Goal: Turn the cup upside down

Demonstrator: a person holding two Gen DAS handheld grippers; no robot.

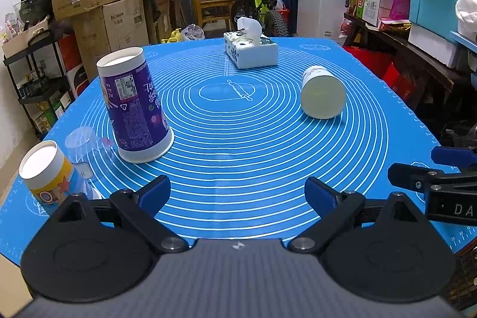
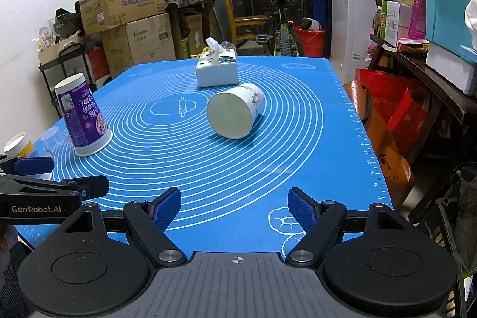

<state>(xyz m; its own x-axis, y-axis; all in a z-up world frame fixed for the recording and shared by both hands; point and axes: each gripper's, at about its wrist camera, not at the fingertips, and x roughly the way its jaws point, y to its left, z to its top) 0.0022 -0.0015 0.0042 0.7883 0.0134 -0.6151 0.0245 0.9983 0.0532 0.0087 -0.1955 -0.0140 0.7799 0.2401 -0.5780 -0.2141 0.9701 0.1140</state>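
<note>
Blue mat [image 2: 298, 139]; white cup [image 2: 235, 113] on side; "GenRobot.AI" on left hand-held gripper [image 2: 53, 178]; both hand-held grippers agape, empty.

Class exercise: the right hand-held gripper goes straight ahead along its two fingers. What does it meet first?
Probably the white cup lying on its side: it sits almost dead ahead of the open right hand-held gripper, with only bare blue mat between. The tissue box lies beyond.

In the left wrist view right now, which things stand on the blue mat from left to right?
Yellow paper cup → clear plastic cup → tall purple paper cup → white tissue box → white cup lying on its side.
</note>
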